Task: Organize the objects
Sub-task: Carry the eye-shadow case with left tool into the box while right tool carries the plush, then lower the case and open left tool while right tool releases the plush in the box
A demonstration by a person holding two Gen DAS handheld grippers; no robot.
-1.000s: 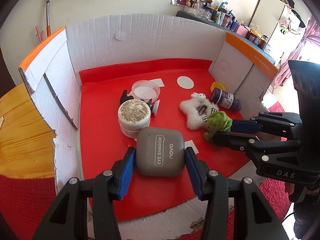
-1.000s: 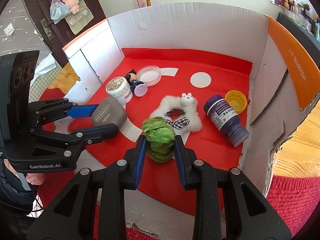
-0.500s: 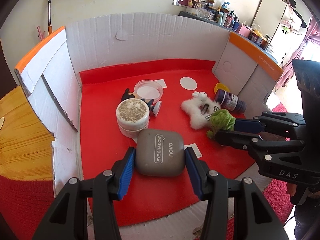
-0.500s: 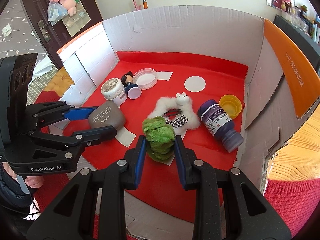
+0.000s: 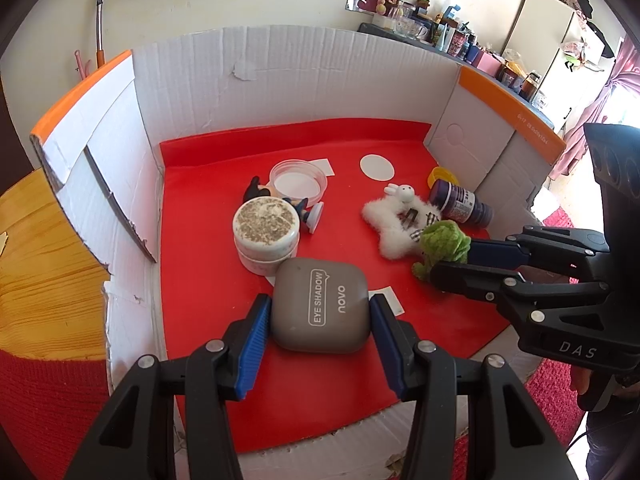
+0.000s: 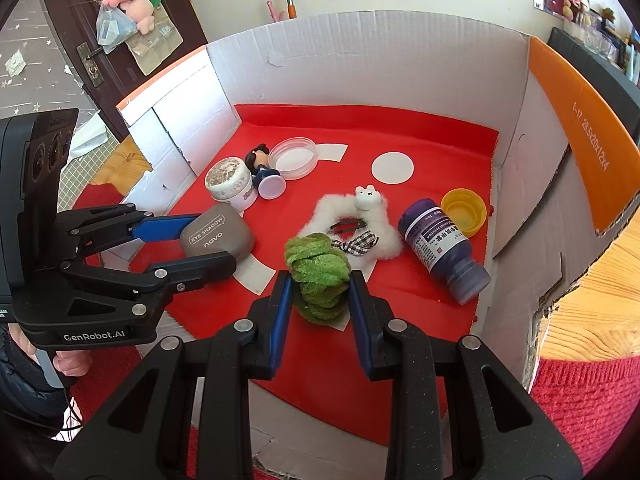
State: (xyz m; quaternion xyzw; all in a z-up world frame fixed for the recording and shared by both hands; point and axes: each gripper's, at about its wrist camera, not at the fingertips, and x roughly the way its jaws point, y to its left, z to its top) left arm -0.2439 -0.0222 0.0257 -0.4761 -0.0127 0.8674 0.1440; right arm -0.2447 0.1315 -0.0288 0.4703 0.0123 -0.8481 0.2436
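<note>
Mid-sort: left gripper (image 5: 320,316) pinches the eyeshadow case (image 5: 320,306), right gripper (image 6: 318,300) pinches the green scrunchie (image 6: 318,276) beside it; next, each needs a placing spot.

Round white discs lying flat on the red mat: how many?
1: a round white disc near the back wall, beyond the yellow cap. Others could be hidden under objects.

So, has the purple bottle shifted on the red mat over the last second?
No. The purple bottle lies on its side with its shoulder next to the yellow cap, just as before.
</note>
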